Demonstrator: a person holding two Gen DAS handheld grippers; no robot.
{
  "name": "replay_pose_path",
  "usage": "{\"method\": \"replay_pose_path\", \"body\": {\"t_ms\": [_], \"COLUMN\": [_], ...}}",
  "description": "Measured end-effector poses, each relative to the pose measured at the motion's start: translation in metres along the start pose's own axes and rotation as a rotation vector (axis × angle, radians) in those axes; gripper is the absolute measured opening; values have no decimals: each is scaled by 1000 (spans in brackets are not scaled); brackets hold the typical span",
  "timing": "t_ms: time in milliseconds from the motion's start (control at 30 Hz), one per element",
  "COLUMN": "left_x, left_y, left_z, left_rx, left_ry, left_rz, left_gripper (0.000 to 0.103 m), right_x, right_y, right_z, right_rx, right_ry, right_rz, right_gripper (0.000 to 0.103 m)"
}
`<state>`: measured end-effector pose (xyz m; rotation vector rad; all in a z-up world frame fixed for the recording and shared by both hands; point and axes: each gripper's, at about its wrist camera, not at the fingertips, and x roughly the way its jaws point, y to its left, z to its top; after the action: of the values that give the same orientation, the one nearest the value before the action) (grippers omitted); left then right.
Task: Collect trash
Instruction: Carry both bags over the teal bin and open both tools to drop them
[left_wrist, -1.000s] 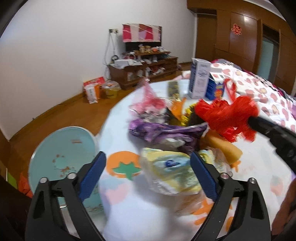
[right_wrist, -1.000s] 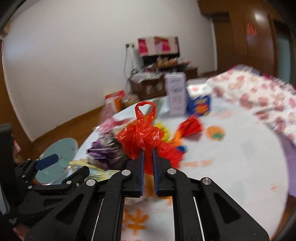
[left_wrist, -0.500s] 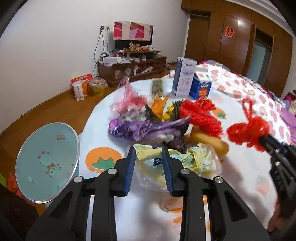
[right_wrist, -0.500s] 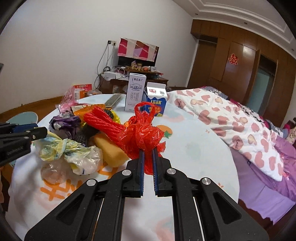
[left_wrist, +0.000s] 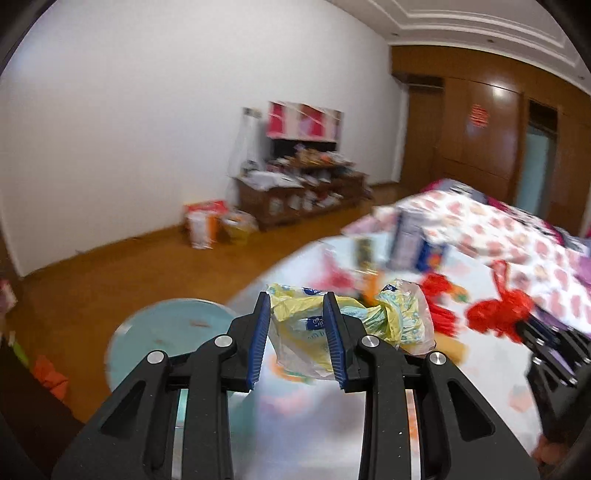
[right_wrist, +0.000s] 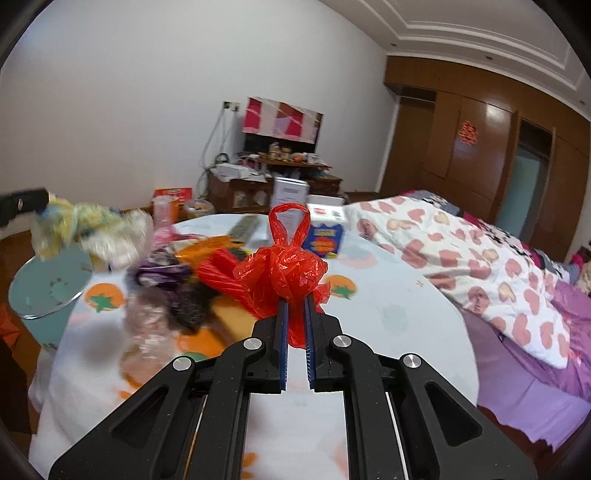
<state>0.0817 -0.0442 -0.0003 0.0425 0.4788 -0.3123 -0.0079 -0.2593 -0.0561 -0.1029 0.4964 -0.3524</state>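
Roughly, view by view:

Left wrist – gripper: the left gripper (left_wrist: 297, 334) was clamped down on a crumpled yellow-and-clear plastic bag (left_wrist: 332, 325), blue pads pinching the film.
Left wrist – bag position: it hung between the jaws, off the counter (left_wrist: 295, 424), its loose tail spilling right past the pad.
Left wrist – risk: the pinch looked to be on thin film only; a jerk could let the bag slip out or tear and drop onto the counter or the teal round tray (left_wrist: 166, 332) below.
Left wrist – blur: the frame was smeared, so how deep the grip sat could not be told.

Right wrist – gripper: the right gripper (right_wrist: 295, 317) was nearly fully closed on the bottom of a knotted red plastic bag (right_wrist: 284, 273), loop handle standing up.
Right wrist – trash left: a pile of wrappers (right_wrist: 177, 280) and a red frilly piece (right_wrist: 221, 273) lay on the counter, just left of the red bag; two cartons (right_wrist: 291, 206) stood behind.
Right wrist – risk: both grippers were occupied, so nothing held the red bag open; pushing the yellow bag in could miss.
Right wrist – risk 2: the two grippers were close, so swinging the left load across could knock the pile or the cartons.
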Motion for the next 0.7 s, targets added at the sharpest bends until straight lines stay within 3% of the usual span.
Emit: {"method": "replay_pose_path", "body": {"t_ms": [300,533,700], "left_x": [-8,-2,5], "left_y": [81,118,130], "left_z": [-9,-23,-35], "left_rx": [-50,-93,-95], "left_ry": [-7,25,50], "left_rz": [266,366,414], "left_gripper": [30,30,30], "right_x": [1,4,19], "right_y": [69,129,170], "right_z": [14,30,37], "right_rx": [-124,-185,-212], "right_ry": [-39,-53,-10], "right_rz": [145,284,364], "right_gripper": [9,9,9]}}
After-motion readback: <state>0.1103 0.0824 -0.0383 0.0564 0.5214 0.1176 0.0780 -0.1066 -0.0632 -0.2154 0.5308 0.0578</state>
